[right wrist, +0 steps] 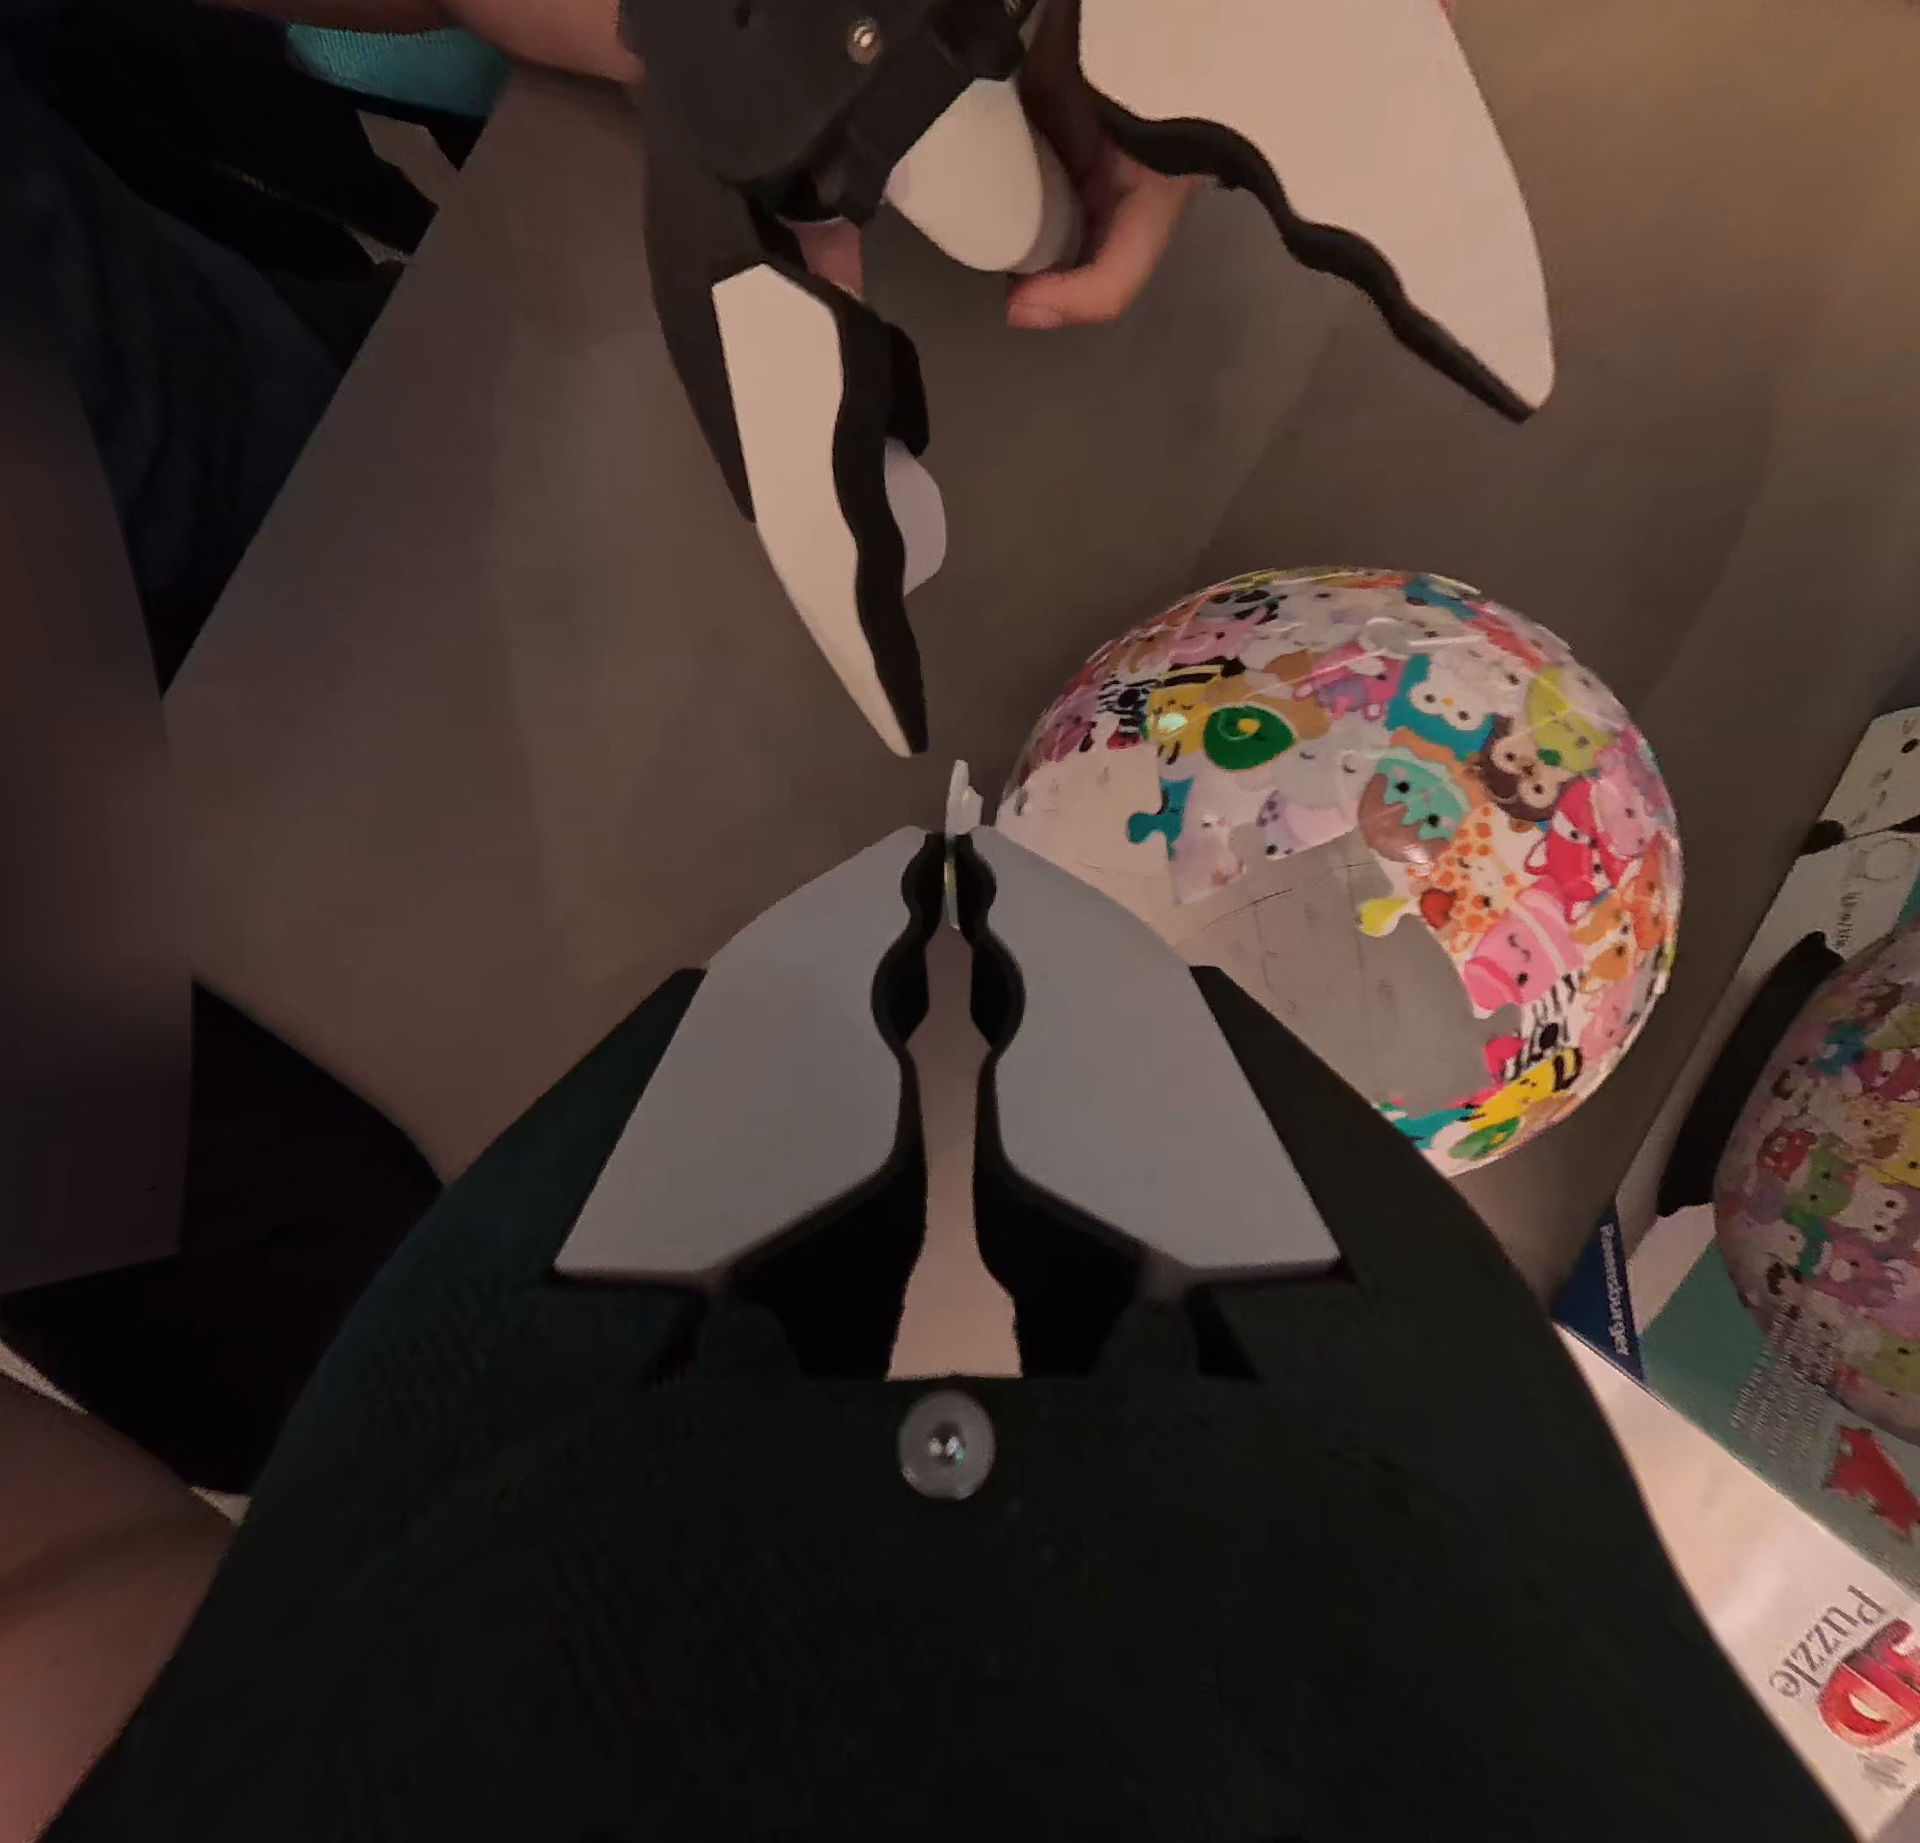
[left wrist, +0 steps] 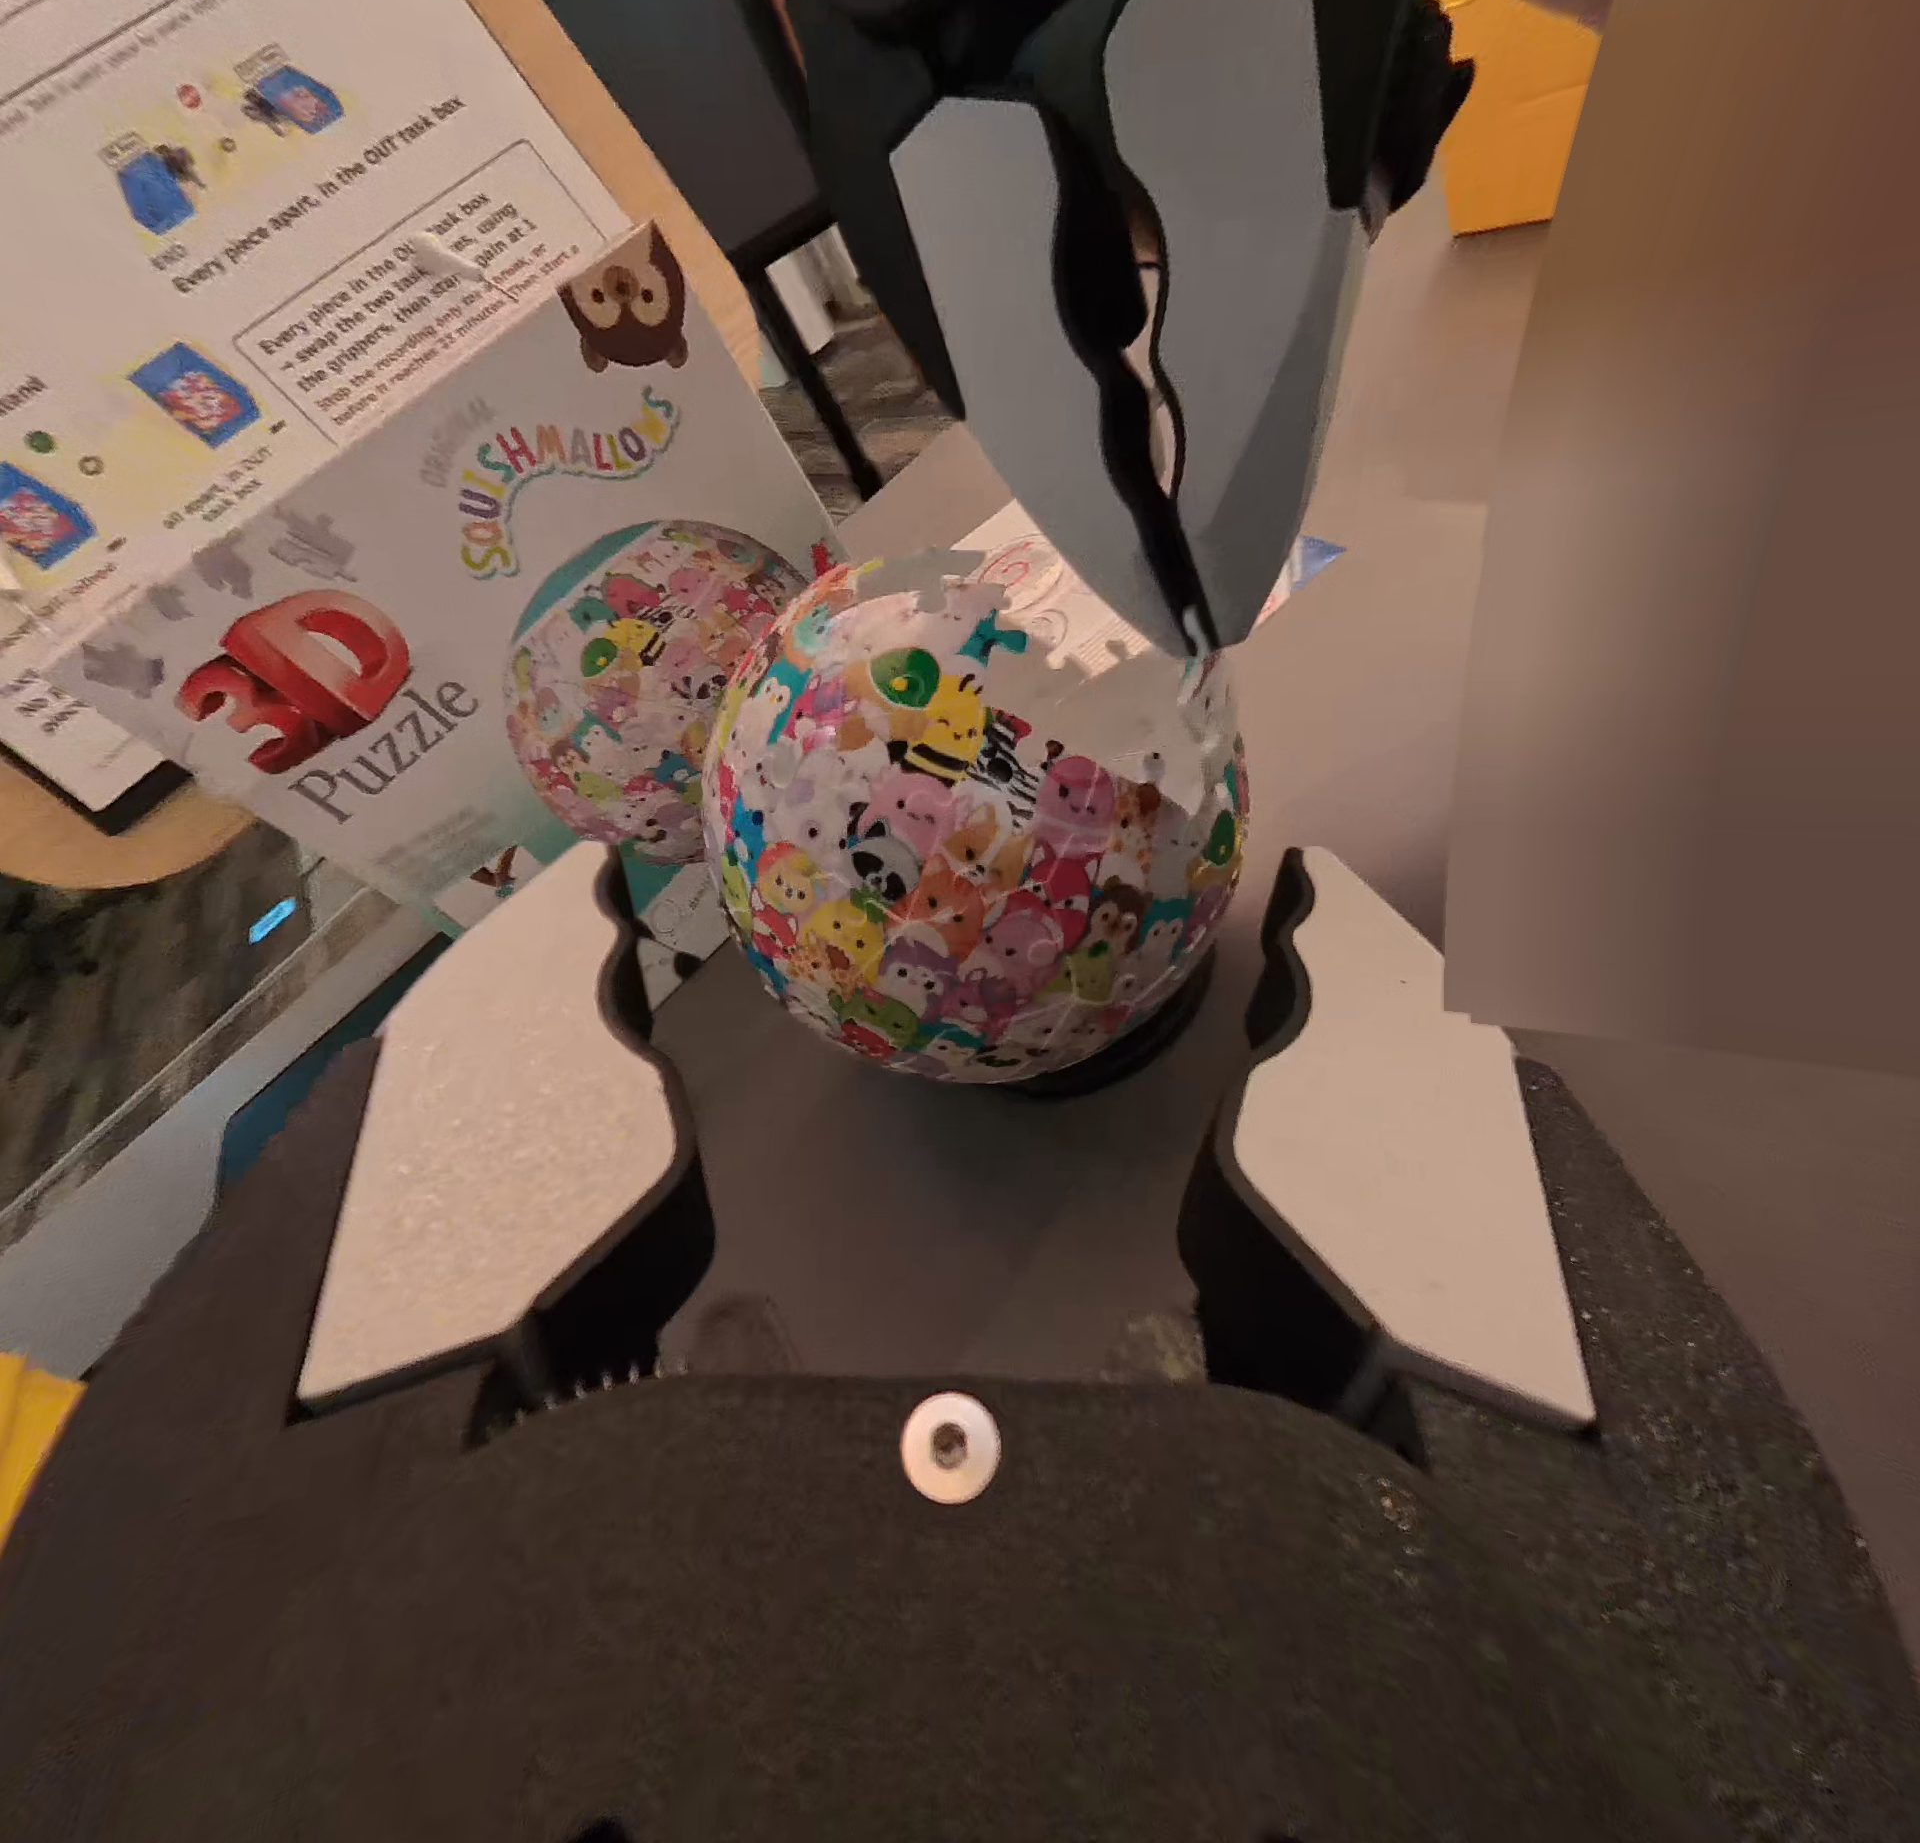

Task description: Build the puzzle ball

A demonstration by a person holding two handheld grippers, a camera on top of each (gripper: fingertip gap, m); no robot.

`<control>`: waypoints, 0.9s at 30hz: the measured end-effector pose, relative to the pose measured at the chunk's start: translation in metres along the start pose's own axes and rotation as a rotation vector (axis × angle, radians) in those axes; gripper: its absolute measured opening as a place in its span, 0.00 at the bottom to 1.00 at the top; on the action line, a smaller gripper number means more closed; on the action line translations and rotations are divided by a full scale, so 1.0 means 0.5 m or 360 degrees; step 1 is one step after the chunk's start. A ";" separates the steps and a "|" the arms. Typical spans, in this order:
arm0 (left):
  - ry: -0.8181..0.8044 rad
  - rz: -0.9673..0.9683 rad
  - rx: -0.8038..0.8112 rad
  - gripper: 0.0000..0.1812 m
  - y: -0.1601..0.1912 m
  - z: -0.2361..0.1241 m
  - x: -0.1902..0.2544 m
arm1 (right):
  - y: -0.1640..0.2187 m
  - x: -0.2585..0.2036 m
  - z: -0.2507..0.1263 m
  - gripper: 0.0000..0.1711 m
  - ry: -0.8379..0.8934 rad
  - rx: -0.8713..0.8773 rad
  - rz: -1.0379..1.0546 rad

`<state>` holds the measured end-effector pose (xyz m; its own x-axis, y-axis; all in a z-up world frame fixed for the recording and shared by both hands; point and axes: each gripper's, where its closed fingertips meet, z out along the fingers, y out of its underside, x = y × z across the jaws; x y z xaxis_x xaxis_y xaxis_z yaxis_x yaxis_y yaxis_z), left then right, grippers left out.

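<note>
The puzzle ball [left wrist: 966,858], covered in colourful plush characters, sits on a black stand [left wrist: 1153,1050] on the grey table. It has an open gap [left wrist: 1122,713] at the top, with the white inside showing. My left gripper [left wrist: 951,858] is open and empty, with the ball just ahead of its fingers. My right gripper [right wrist: 951,843] is shut on a small pale puzzle piece [right wrist: 961,806]. In the left wrist view, the right gripper [left wrist: 1195,640] comes down from above with its tip at the rim of the gap. The right wrist view shows the ball [right wrist: 1403,858] to the right.
The puzzle box [left wrist: 416,650] stands just left of the ball; it also shows in the right wrist view [right wrist: 1818,1222]. A printed instruction sheet [left wrist: 260,183] leans behind it. A person's hand [right wrist: 1091,255] holds the left gripper [right wrist: 1221,572]. A yellow object [left wrist: 1507,110] is at the far right.
</note>
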<state>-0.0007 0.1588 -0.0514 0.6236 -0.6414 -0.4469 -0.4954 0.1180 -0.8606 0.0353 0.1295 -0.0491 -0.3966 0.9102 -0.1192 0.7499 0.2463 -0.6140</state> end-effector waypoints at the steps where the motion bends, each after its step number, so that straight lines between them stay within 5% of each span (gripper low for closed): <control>1: -0.0065 0.0027 -0.0007 0.63 -0.001 0.002 -0.002 | -0.001 0.000 0.000 0.02 -0.0008 -0.0016 0.0005; 10: -0.0339 0.0223 -0.0070 0.63 -0.011 0.013 -0.011 | 0.002 0.002 0.000 0.02 -0.0023 -0.0047 -0.0014; 27: -0.0269 0.0090 -0.0061 0.63 -0.009 0.023 -0.017 | 0.008 0.022 0.005 0.03 0.0052 -0.0145 -0.0018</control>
<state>0.0031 0.1725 -0.0465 0.6852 -0.4978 -0.5316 -0.5532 0.1190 -0.8245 0.0326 0.1394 -0.0550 -0.3892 0.9171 -0.0863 0.7910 0.2847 -0.5416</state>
